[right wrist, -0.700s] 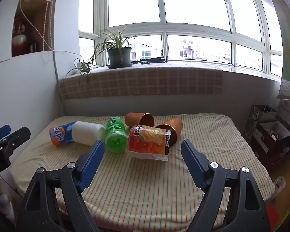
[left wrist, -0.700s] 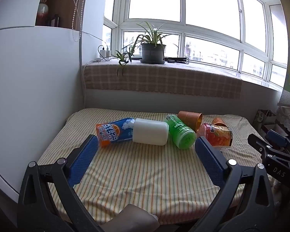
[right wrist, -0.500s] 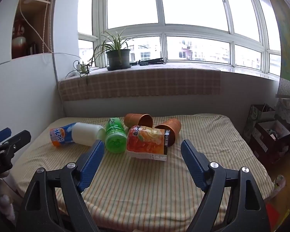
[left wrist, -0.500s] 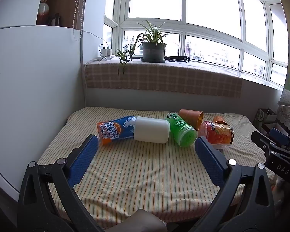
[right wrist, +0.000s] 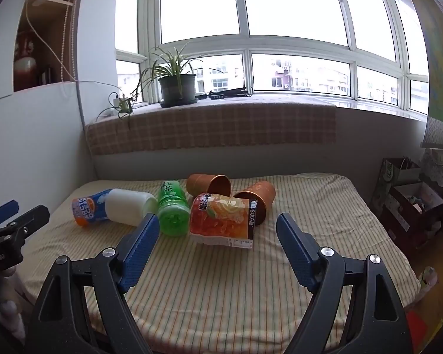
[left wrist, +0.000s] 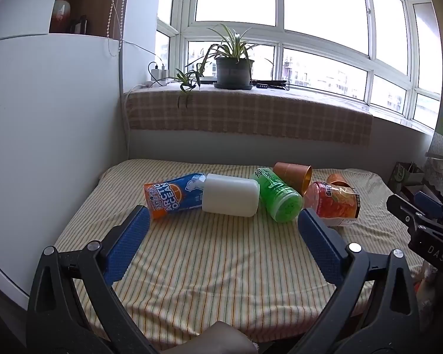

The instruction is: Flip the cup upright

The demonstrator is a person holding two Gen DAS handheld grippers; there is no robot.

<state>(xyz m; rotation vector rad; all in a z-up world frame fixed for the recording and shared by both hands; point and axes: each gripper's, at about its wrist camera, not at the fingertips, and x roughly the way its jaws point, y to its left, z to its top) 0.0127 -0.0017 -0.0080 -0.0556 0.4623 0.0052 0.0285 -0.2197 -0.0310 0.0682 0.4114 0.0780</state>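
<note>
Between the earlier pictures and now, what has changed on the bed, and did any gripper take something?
Nothing was taken. The left gripper and right gripper remain open and empty; the views only crept slightly nearer the bed. The two brown cups, the bottles and the striped sheet stayed as they were.

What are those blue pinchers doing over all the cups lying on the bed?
A person holds two grippers above the striped bed. Both the left gripper and right gripper are open and hold nothing. Six cups lie tipped on their sides in a row, among them a white cup, a green cup and two copper ones. None stands upright yet.
</note>
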